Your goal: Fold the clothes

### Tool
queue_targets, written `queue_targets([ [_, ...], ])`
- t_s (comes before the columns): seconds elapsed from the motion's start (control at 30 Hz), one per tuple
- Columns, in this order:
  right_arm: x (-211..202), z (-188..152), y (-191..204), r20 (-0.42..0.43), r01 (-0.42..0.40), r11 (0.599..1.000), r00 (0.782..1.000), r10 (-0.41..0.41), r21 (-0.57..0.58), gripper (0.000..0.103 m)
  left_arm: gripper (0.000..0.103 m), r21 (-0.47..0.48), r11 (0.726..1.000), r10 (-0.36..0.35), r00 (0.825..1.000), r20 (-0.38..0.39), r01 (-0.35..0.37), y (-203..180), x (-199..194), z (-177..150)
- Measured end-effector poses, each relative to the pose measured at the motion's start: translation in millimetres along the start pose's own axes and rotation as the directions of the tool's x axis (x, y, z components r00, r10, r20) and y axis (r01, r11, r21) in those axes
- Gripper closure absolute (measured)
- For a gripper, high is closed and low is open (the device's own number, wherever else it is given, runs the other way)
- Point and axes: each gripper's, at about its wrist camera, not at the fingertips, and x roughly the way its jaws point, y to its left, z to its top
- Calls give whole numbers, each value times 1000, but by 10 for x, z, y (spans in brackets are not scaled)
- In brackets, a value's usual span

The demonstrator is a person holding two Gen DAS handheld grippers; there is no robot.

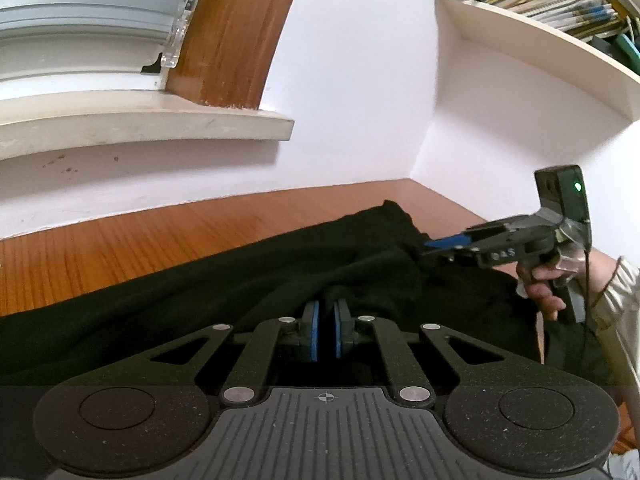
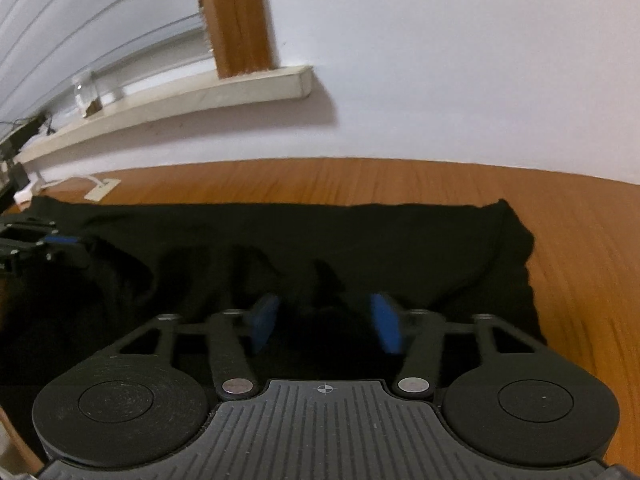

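Warm wooden surface (image 2: 360, 180) runs up to a white wall, with a window sill (image 2: 200, 92) at about 11 o'clock in the right wrist view and a bookshelf (image 1: 520, 28) at 1 o'clock in the left one.

The black garment (image 2: 360, 232) lies spread on that surface, its long axis running from 9 to 3 o'clock across both views, and its near part is rumpled into ridges right under my tools. From the left claw (image 1: 328, 308) the cloth lies dead ahead at 12 o'clock. Its blue pads are pressed nearly together on a raised ridge of the garment, so I read that as a firm pinch. The right claw (image 2: 324, 304) also has cloth straight ahead. Its pads look spread, with a dark fold standing between them and not visibly squeezed, though this view is blurred. Seen from the left wrist, it sits at 3 o'clock with its tips touching the garment, held in a hand (image 1: 540, 284).

The two claws sit apart along the near hem, so each is closest to its own end. My guess is that the fold goes toward the far edge at 12 o'clock. Bare wood lies beyond that edge and off the garment's end at 2 to 3 o'clock. A small white plate (image 2: 102, 189) lies near the far corner at 10 o'clock.
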Motion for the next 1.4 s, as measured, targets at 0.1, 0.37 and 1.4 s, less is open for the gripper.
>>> queue_targets([
  [0.1,-49,95,4,19,16,1000,1000,-15,-17,97,95,8,1000,-5,1000,-3,5,-6,-20,-8],
  [0.37,-46,309,74,181,241,969,952,-245,46,100,96,49,998,-27,998,-49,29,-149,-62,-120],
  [1.4,48,117,1709,110,-21,982,993,43,-190,67,69,280,957,123,978,-171,-71,261,-371,-136],
])
